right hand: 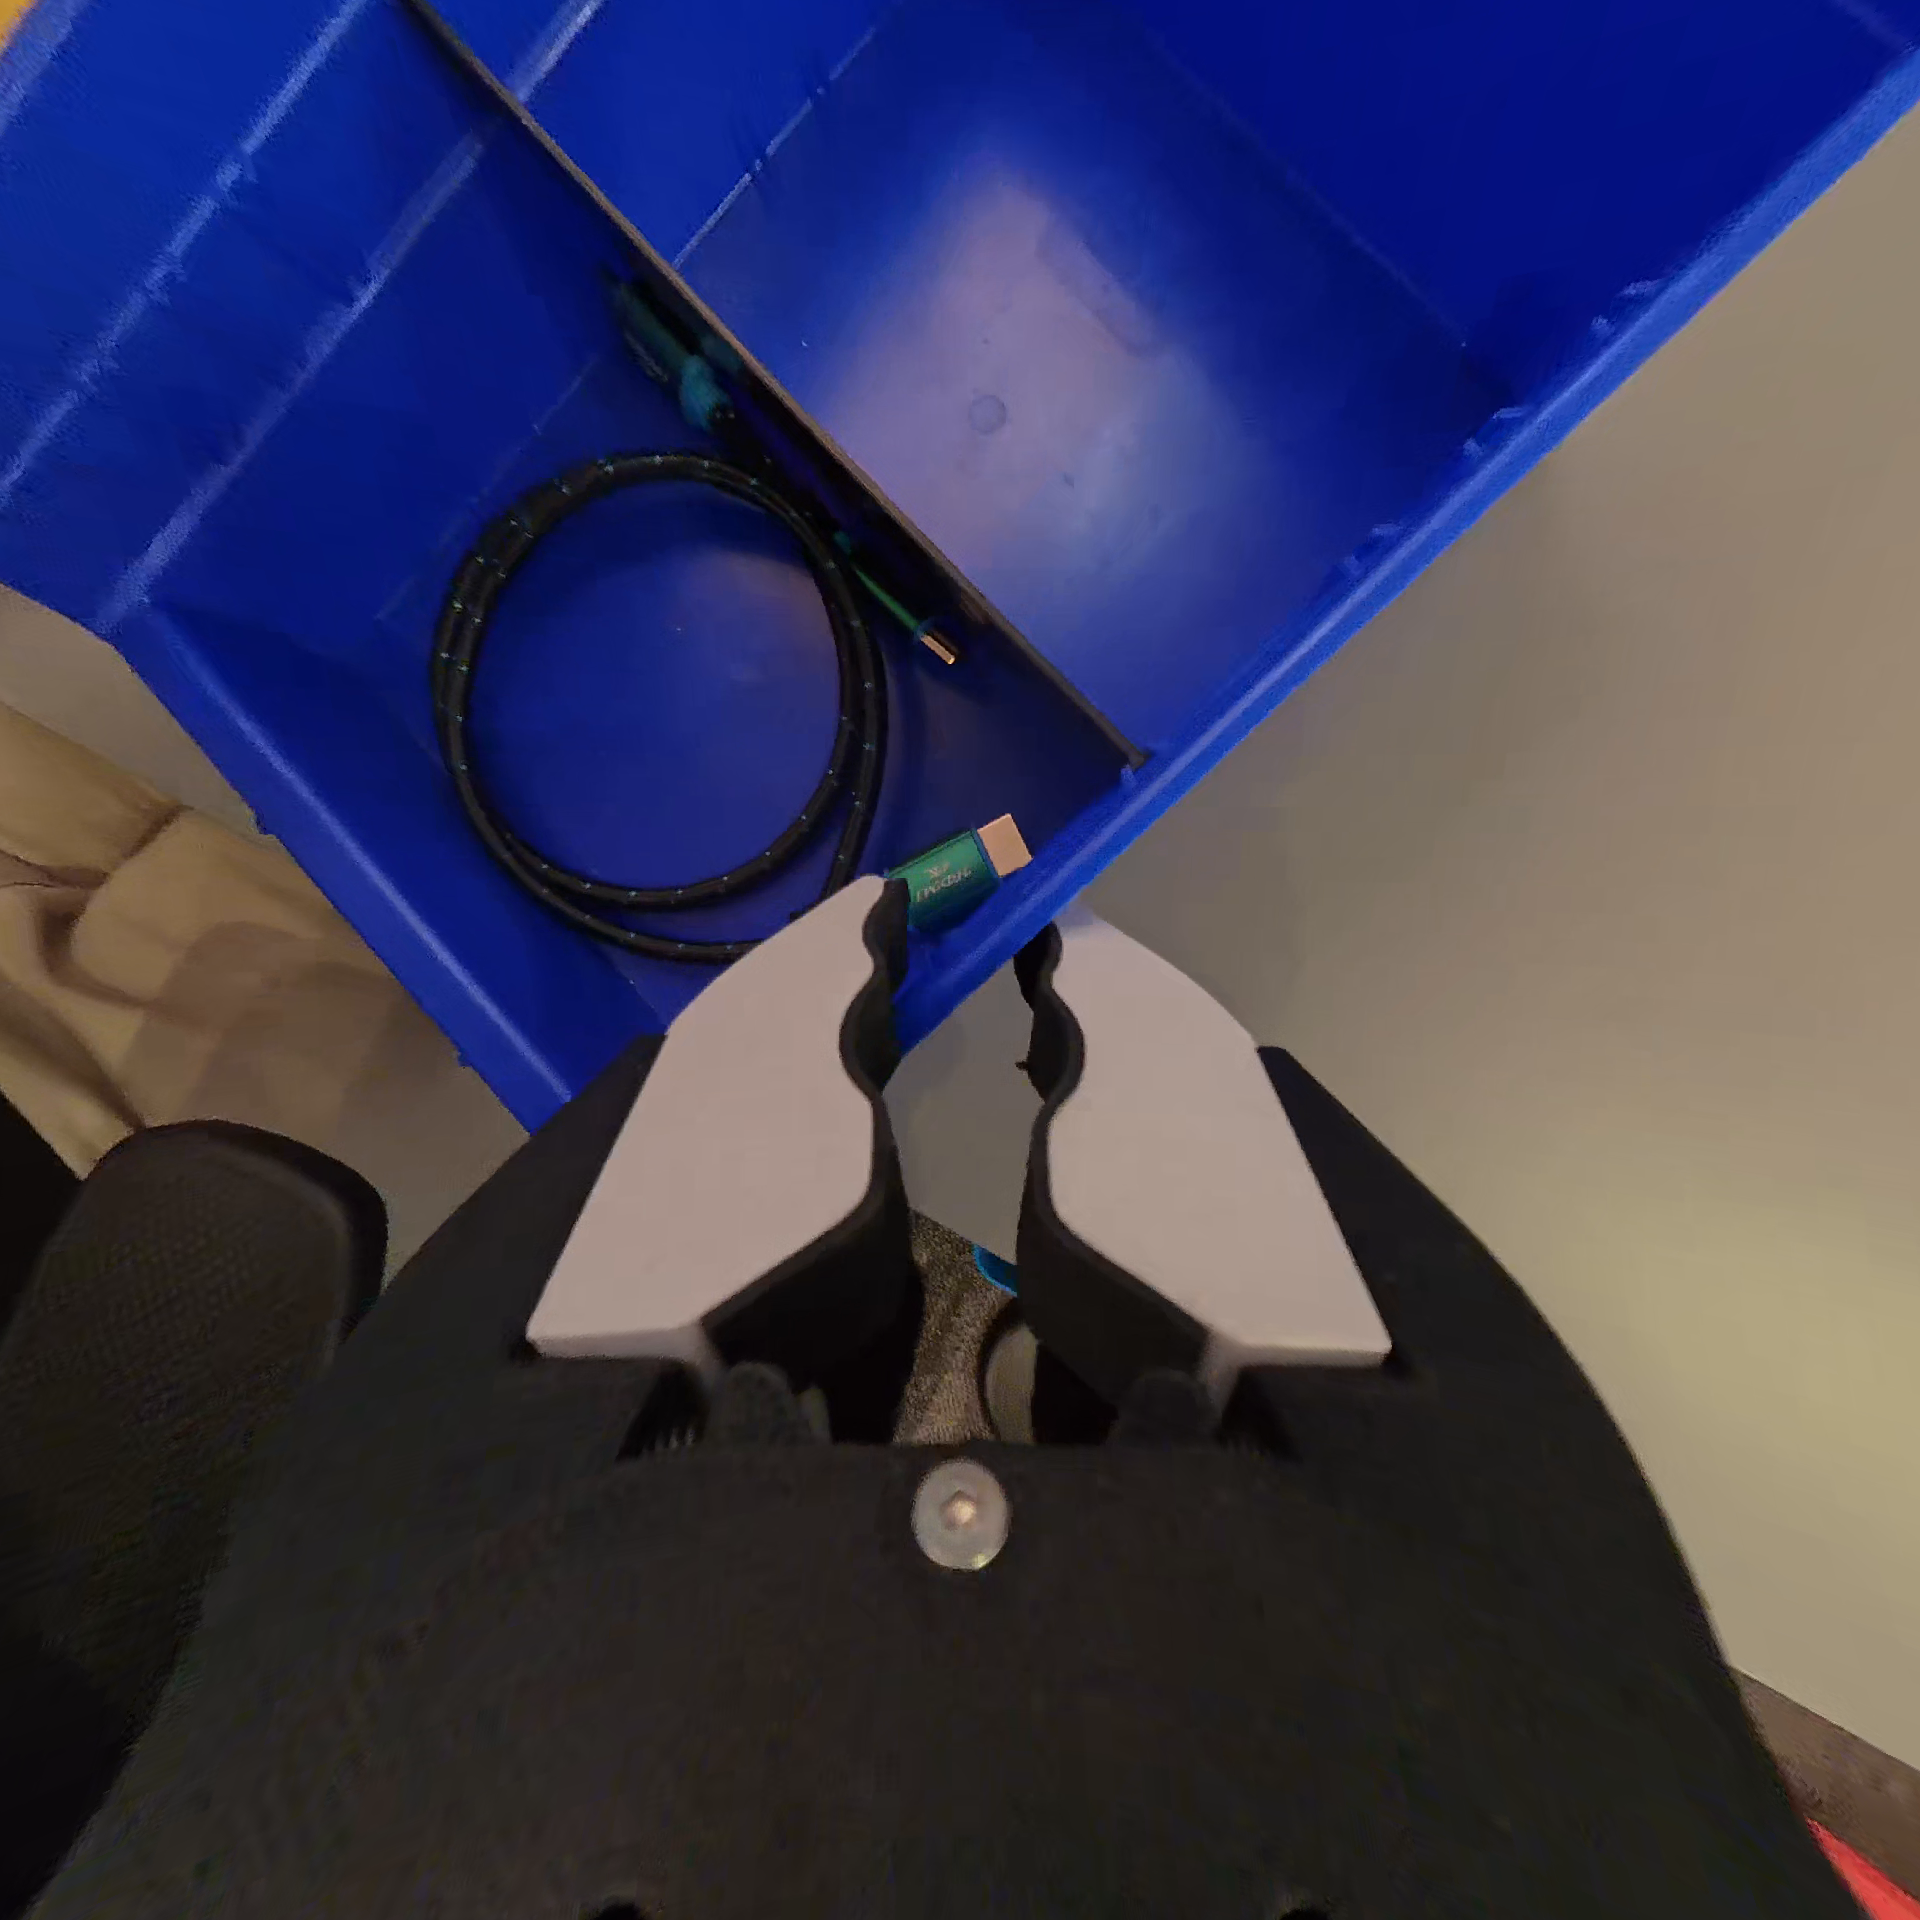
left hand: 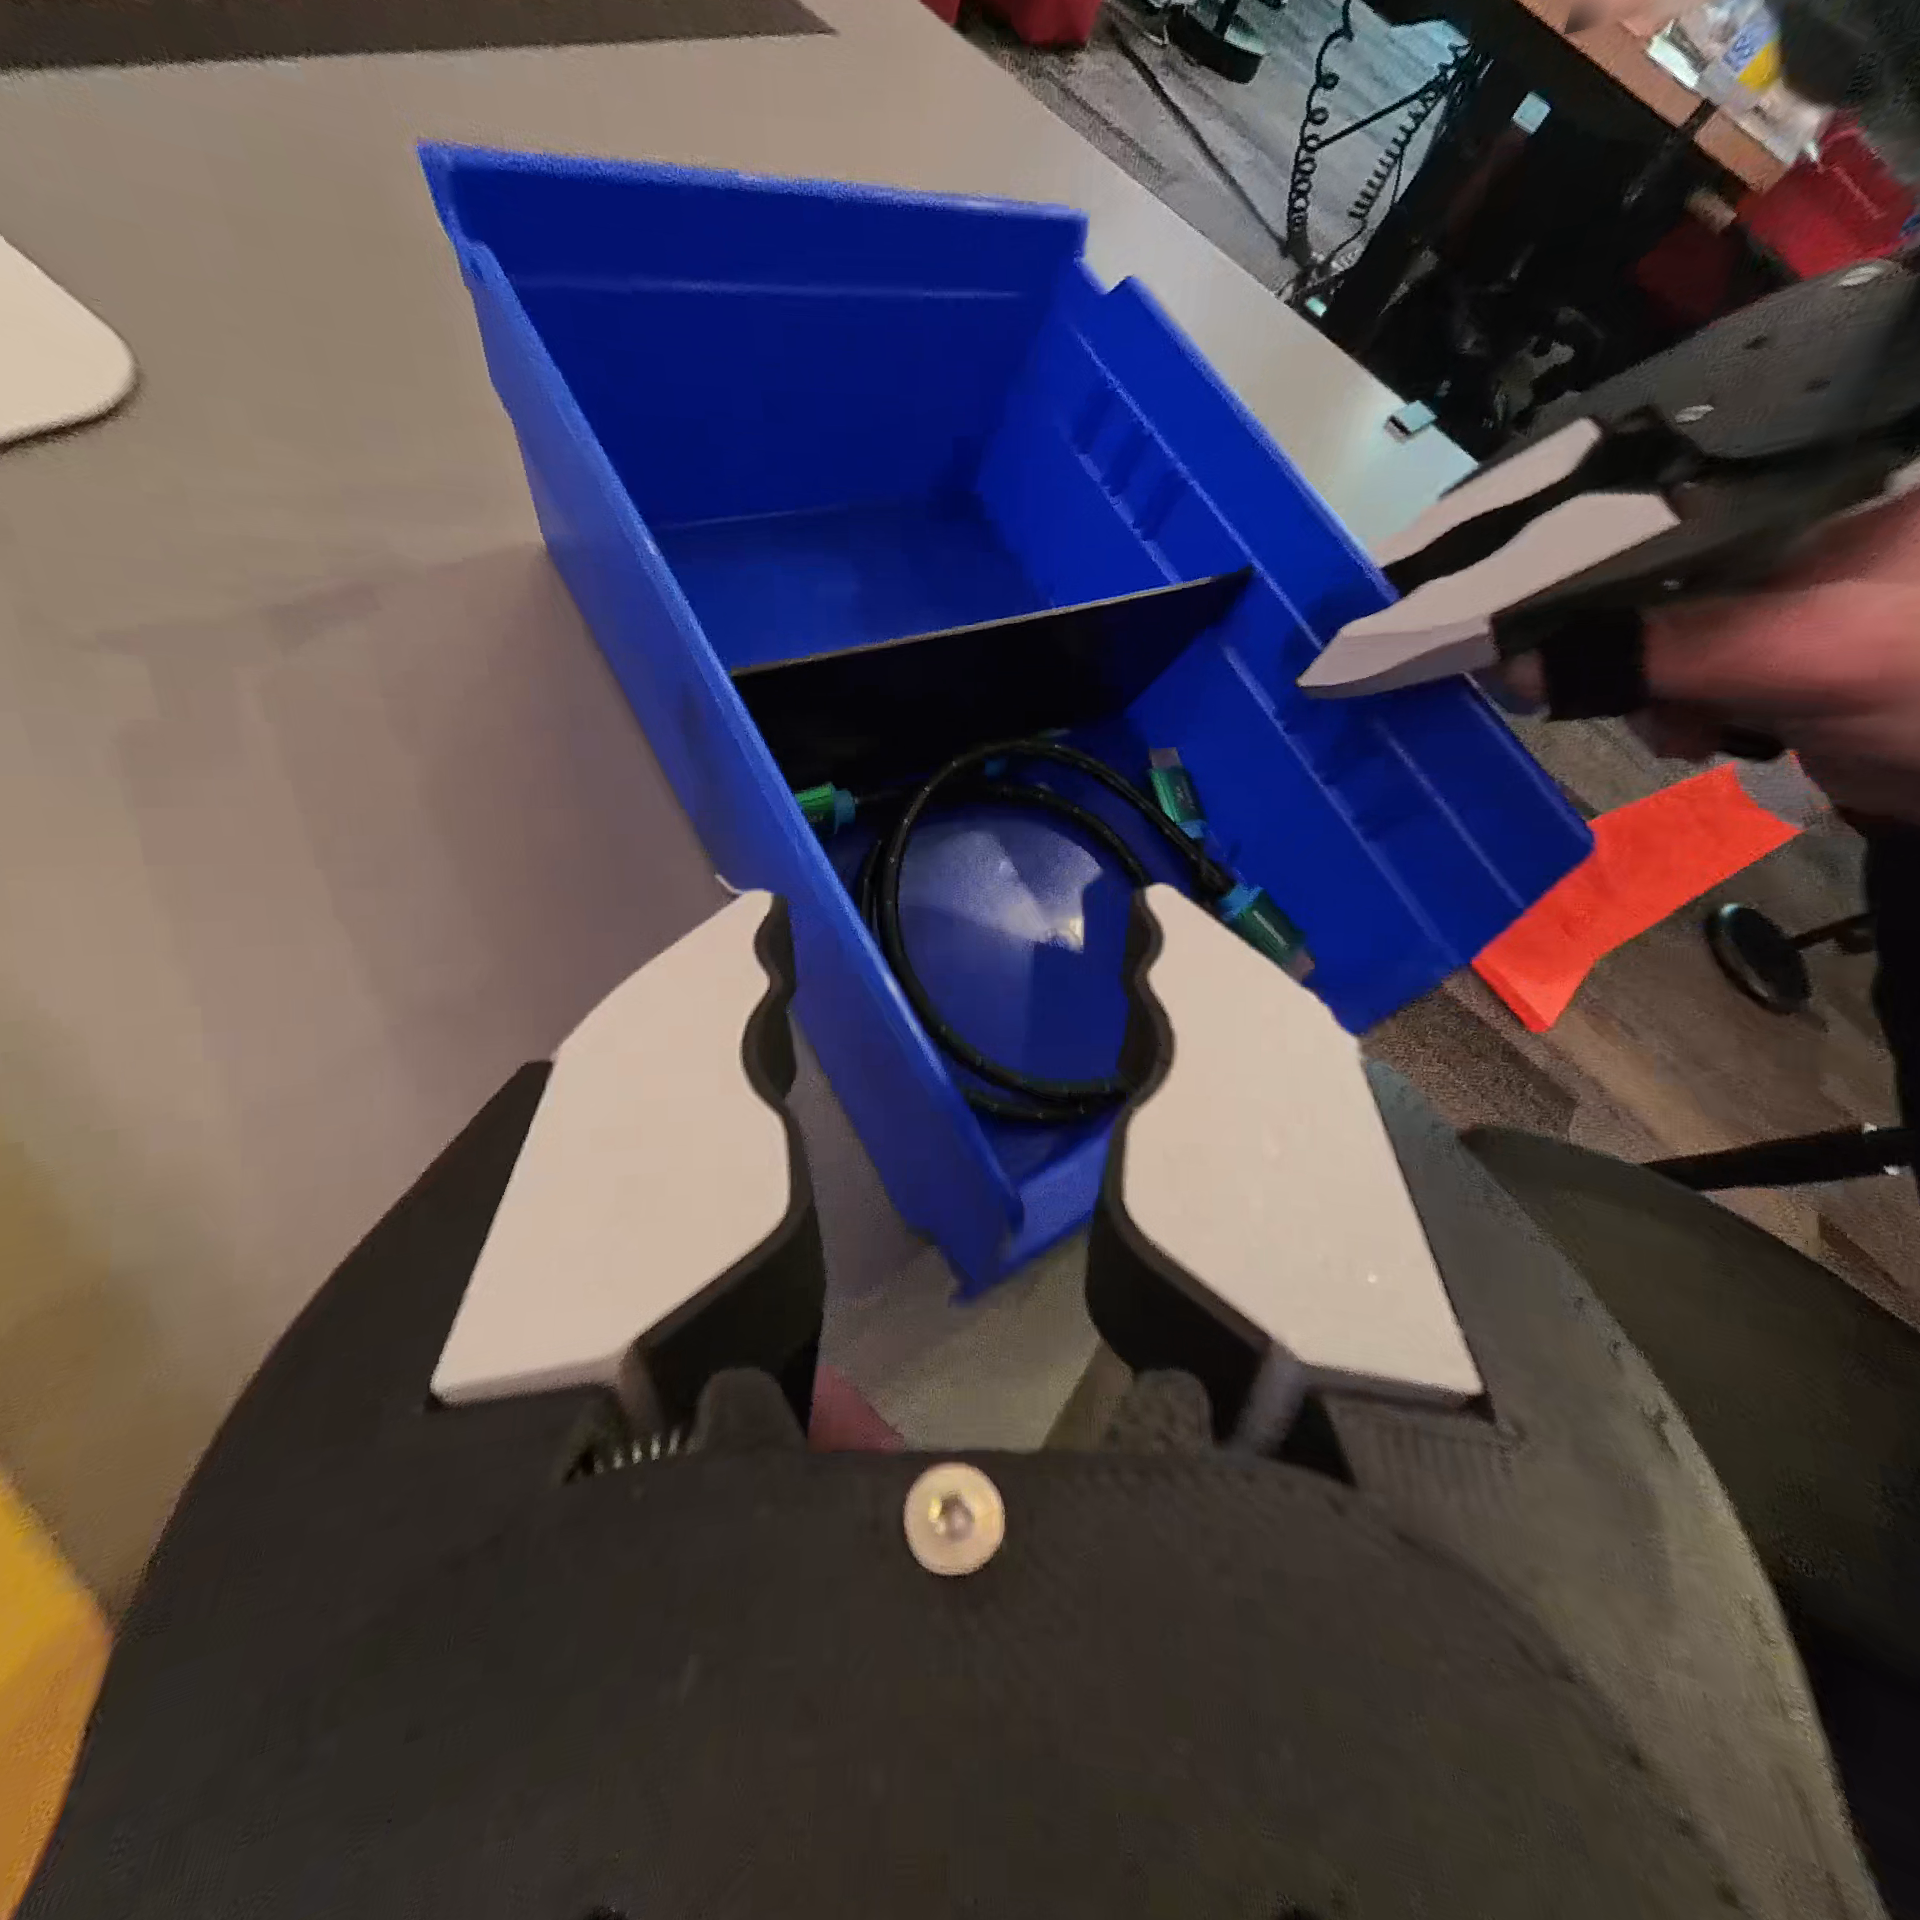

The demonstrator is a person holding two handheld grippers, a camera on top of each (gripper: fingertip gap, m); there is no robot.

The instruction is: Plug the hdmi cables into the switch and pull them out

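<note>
I see the bin (left hand: 790, 416): glossy blue moulded plastic, ribbed wall | divider (left hand: 997, 665): smooth dark sheet, slight sheen | hdmi cables (right hand: 655, 686): black braided sheath, green metallic plug shells (right hand: 940, 878) | table (left hand: 260, 644): matt grey, smooth | my right gripper (right hand: 961, 925): matt grey plates, black rubbery pads (right hand: 883, 987).

Blue bin (left hand: 831, 416), black braided cables (right hand: 665, 686), green plugs (right hand: 940, 878), grey table (left hand: 260, 675)
</note>
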